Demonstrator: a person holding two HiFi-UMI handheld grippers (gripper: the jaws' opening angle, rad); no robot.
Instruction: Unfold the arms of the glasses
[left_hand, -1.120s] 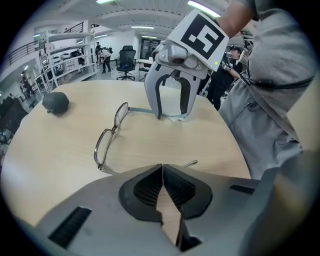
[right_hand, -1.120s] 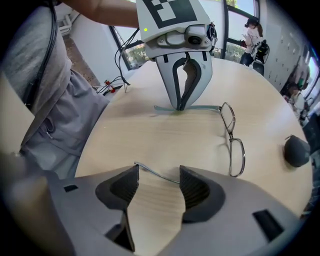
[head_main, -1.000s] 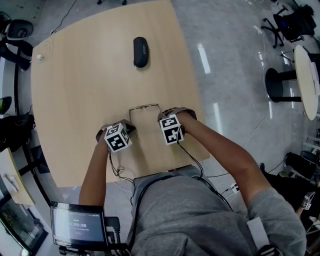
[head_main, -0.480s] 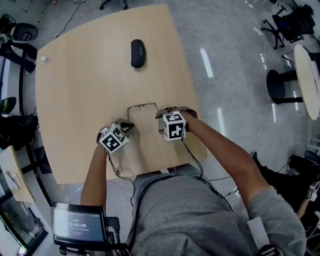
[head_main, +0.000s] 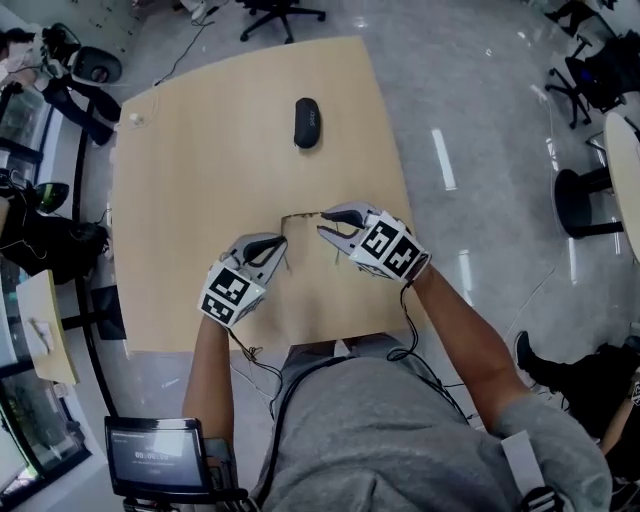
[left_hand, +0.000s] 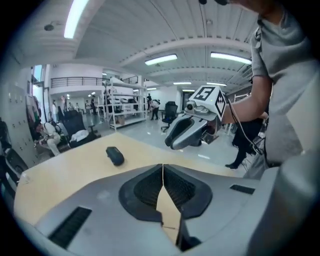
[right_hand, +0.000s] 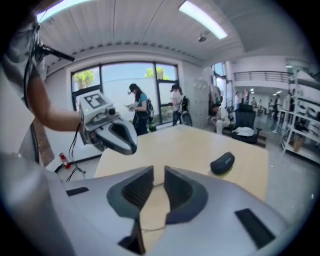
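Thin wire-framed glasses (head_main: 300, 214) lie on the wooden table (head_main: 200, 180), their front bar between my two grippers. Faint thin lines run from its ends toward me. My left gripper (head_main: 280, 242) hangs above the table just left of the glasses, and in its own view (left_hand: 162, 167) the jaw tips touch with nothing seen between them. My right gripper (head_main: 326, 224) hangs just right of the glasses. Its jaws (right_hand: 158, 172) are closing with a narrow gap between them and nothing in it. Each gripper view shows the other gripper (left_hand: 187, 132) (right_hand: 117, 137).
A black glasses case (head_main: 307, 122) (left_hand: 115, 156) (right_hand: 222, 163) lies farther back on the table. Office chairs and a round table (head_main: 625, 170) stand on the floor to the right. A small screen (head_main: 155, 455) sits at my lower left. People stand by the windows.
Both grippers have lifted off the table and tilted up, and now face each other over the glasses. The glasses have stayed on the table.
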